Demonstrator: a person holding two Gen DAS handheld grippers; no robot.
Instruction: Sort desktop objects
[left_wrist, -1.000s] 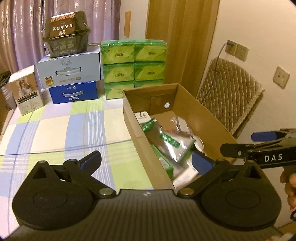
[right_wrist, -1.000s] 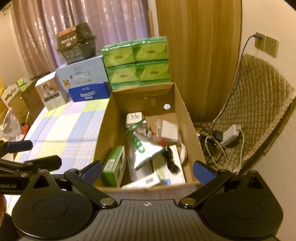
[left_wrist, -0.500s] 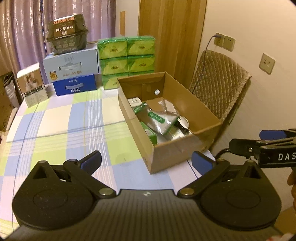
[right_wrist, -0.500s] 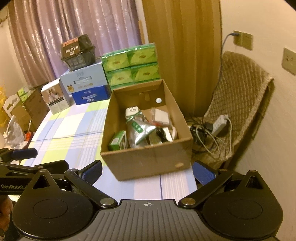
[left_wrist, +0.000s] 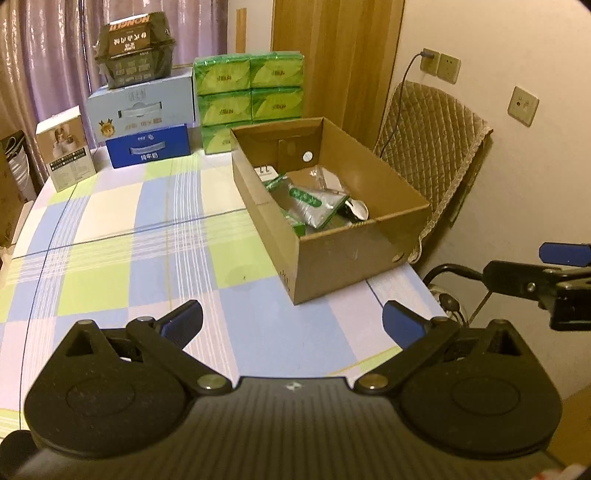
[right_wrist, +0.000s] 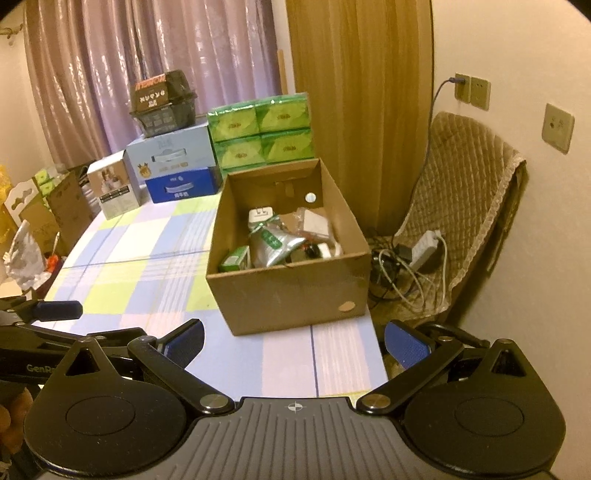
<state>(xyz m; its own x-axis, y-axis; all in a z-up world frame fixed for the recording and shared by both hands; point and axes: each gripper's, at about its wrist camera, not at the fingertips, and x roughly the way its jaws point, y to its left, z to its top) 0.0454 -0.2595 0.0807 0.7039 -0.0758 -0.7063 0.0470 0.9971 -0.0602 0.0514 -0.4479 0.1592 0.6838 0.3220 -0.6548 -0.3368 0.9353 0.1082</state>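
We hold both claws spread and empty: the left gripper (left_wrist: 291, 321) and right gripper (right_wrist: 293, 338). The cardboard box (right_wrist: 291, 291) of sorted items sits mid-frame, dead ahead of ours on the right, long axis running away.

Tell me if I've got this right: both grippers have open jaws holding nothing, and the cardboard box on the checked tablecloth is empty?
Not quite. The left gripper and right gripper are open and hold nothing, but the cardboard box on the checked tablecloth is not empty: the right wrist view shows a silver pouch and other items inside.
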